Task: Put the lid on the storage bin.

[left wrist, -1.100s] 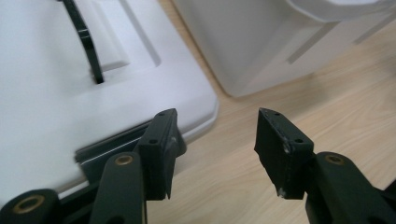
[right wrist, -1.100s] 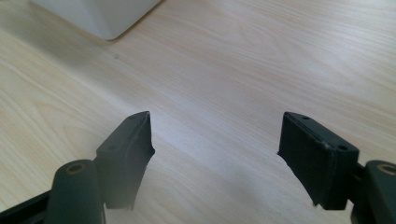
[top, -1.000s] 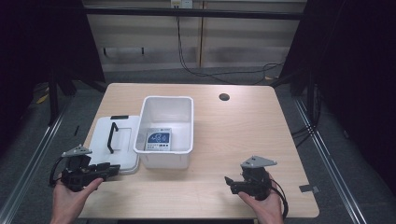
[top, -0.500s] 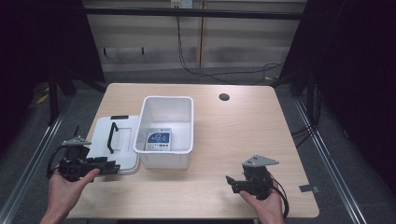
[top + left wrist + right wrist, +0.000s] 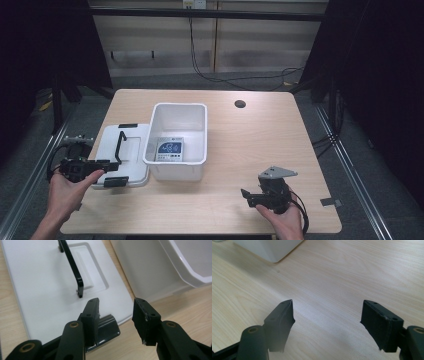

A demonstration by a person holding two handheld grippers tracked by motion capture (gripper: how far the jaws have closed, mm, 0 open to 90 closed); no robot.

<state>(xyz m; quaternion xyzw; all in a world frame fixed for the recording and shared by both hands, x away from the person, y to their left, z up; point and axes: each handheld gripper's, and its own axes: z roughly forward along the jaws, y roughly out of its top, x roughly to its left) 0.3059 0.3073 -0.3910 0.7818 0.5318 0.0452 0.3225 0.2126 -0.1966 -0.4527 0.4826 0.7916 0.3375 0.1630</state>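
Hovering my left gripper (image 5: 107, 165), jaws parted and empty, over the white lid (image 5: 127, 150), bin (image 5: 176, 137) beyond, my right gripper (image 5: 246, 196) gaping above pale wooden table (image 5: 250, 145), dark room around.

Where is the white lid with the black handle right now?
In the high view, the white lid lies flat on the table at its left side, right beside the open white bin, with the left gripper at its near edge.

The label (image 5: 169, 149) in the bin (image 5: 176, 165) is unreadable.
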